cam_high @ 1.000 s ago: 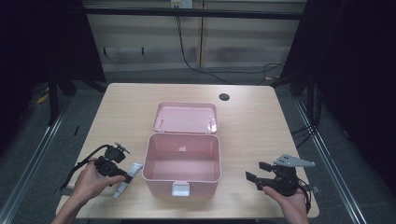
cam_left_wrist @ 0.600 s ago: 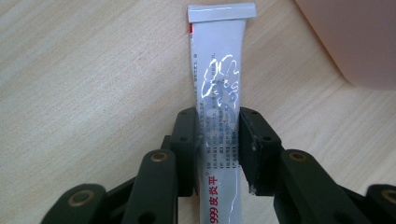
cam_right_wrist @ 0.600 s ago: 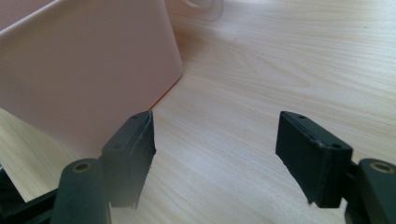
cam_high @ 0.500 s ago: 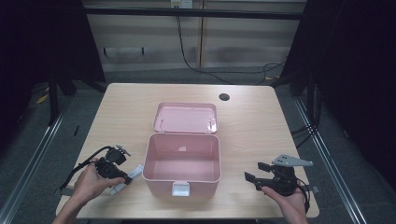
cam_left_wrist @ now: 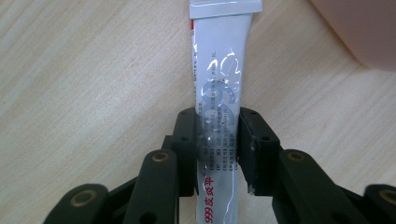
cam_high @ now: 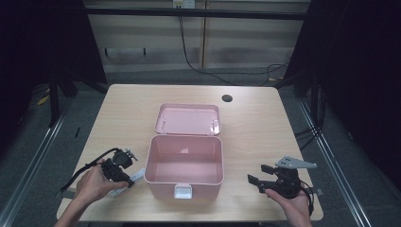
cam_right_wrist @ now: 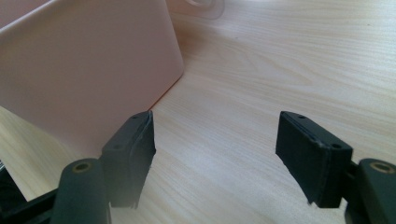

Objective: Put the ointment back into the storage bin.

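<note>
So a pink box is parked near the 6 o'clock edge of the table, lid flipped back flat toward 12 o'clock. At roughly 8 o'clock from the box, the left gripper is clamped on a white tube that's lying on the wood just beside the box wall. Over at about 4 o'clock, the right gripper is held with jaws spread wide, nothing between them, well apart from the box.
</note>
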`<state>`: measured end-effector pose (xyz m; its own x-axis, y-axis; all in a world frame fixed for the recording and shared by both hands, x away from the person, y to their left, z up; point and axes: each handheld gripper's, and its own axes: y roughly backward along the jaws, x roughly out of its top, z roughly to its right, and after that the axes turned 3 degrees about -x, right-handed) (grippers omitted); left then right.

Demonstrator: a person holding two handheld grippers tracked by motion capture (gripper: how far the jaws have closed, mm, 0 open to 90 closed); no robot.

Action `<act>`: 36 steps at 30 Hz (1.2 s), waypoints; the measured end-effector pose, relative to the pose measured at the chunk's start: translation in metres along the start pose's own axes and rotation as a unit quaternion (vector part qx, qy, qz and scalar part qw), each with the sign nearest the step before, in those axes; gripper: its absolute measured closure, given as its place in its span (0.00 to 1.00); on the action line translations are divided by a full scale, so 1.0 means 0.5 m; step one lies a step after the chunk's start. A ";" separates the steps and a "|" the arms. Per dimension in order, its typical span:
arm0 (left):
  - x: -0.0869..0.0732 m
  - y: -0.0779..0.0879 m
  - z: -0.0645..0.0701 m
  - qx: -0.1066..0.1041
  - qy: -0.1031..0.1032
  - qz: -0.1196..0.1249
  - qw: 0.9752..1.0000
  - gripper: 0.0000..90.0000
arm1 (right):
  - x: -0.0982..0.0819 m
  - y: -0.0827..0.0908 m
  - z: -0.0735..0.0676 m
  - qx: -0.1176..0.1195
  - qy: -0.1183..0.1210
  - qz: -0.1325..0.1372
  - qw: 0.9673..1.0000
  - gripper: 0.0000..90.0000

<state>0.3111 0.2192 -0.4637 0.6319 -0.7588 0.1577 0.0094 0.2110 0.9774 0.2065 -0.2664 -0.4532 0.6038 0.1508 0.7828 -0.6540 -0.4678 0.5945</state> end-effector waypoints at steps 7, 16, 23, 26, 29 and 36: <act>0.006 0.000 -0.003 -0.004 -0.001 -0.011 1.000 0.78 | 0.000 0.001 0.001 -0.001 -0.001 0.001 1.000 0.31; -0.003 0.012 -0.011 -0.010 0.011 -0.018 1.000 0.78 | -0.001 0.000 0.003 -0.001 -0.006 0.000 1.000 0.31; -0.021 0.038 -0.023 -0.036 0.019 0.016 0.999 0.78 | -0.001 0.002 0.004 -0.001 -0.008 0.000 1.000 0.31; -0.033 0.057 -0.031 -0.051 0.034 0.039 0.997 0.78 | -0.001 0.002 0.004 -0.001 -0.008 -0.001 1.000 0.31; -0.041 0.073 -0.030 -0.056 0.029 0.049 0.997 0.78 | -0.001 0.002 0.004 -0.001 -0.009 -0.001 1.000 0.31; -0.053 0.097 -0.033 -0.073 0.025 0.076 0.994 0.78 | -0.001 0.002 0.004 -0.001 -0.009 -0.001 1.000 0.31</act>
<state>0.3077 0.2597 -0.4229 0.6724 -0.6808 0.2906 0.0216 0.4105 0.9116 0.2066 -0.2685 -0.4533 0.6133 0.1351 0.7782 -0.6537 -0.4662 0.5961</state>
